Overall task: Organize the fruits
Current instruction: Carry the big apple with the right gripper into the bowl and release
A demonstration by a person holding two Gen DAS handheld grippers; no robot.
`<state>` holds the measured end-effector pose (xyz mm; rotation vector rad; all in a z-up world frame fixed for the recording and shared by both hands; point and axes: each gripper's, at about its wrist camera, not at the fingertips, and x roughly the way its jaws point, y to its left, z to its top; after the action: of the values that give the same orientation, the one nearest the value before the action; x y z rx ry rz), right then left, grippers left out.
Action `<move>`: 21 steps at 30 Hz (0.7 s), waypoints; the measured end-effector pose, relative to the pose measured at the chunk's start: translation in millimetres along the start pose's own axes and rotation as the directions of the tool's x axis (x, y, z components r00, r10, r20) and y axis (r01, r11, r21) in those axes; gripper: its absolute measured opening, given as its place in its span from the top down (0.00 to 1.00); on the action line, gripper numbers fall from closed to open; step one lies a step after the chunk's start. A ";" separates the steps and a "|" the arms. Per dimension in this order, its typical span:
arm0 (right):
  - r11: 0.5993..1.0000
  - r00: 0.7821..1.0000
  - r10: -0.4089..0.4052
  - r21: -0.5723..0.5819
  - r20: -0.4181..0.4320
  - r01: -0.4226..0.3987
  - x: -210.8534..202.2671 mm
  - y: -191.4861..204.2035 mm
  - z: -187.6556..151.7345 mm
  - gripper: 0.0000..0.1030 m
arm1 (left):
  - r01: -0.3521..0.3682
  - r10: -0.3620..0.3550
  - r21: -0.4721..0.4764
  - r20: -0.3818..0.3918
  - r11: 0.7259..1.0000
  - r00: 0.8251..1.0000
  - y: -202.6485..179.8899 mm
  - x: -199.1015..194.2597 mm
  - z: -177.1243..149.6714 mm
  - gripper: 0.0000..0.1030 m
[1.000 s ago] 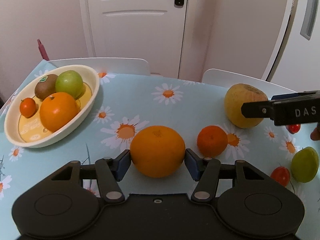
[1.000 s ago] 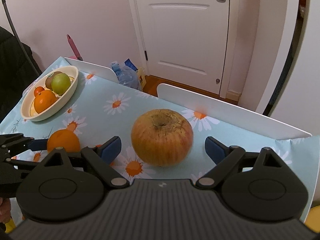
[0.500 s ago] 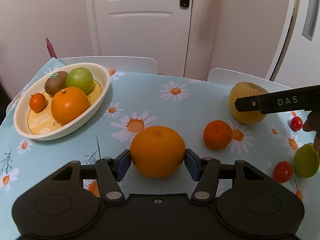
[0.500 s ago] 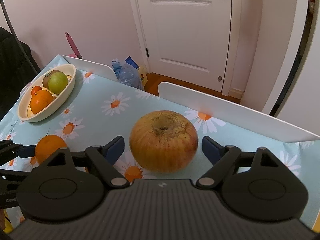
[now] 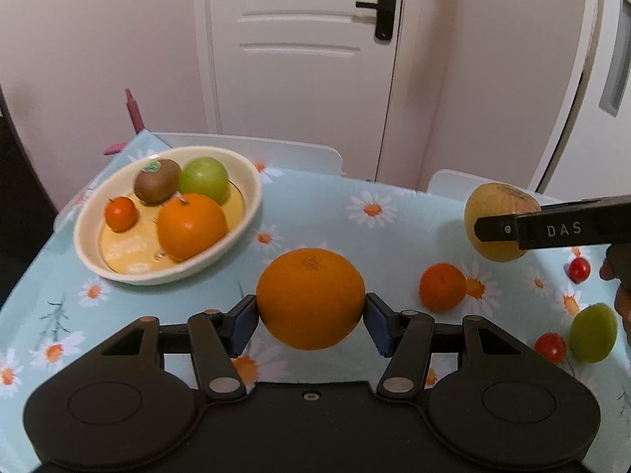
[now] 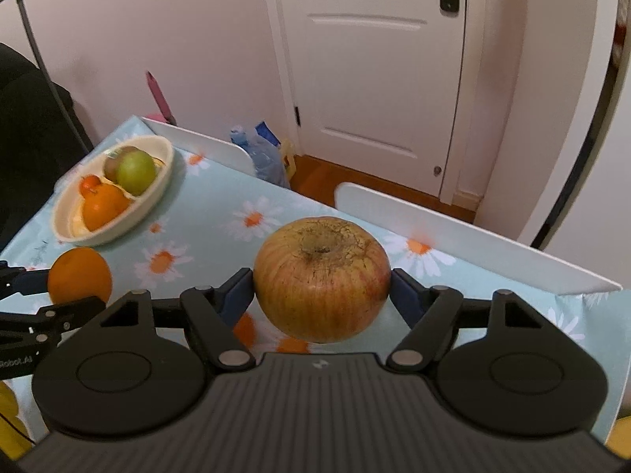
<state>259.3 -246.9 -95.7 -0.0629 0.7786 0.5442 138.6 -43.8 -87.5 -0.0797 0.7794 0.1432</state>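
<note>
Both tongs clamped: left tongs w/ orange, right tongs w/ apple

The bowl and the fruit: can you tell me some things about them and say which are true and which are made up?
1. The left gripper is shut on the big orange. True.
2. The right gripper is open with nothing in it. False: it is shut on the apple.
3. The bowl holds four fruits. True: a kiwi, a green apple, an orange and a small tomato.
4. A banana lies in the bowl. False: no banana is there.
5. A small mandarin lies on the tablecloth. True.
6. The door behind the table is wide open. False: it is closed.
</note>
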 end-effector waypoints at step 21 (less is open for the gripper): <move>0.998 0.997 0.000 0.059 0.077 -0.005 -40.5 145.4 50.2 0.13 | 0.036 -0.041 0.103 0.049 0.994 0.998 120.3 -42.6 36.7 0.40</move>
<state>197.4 -127.1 -11.3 0.0139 0.7193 0.5229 115.1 75.3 -33.7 0.0061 0.7321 0.0686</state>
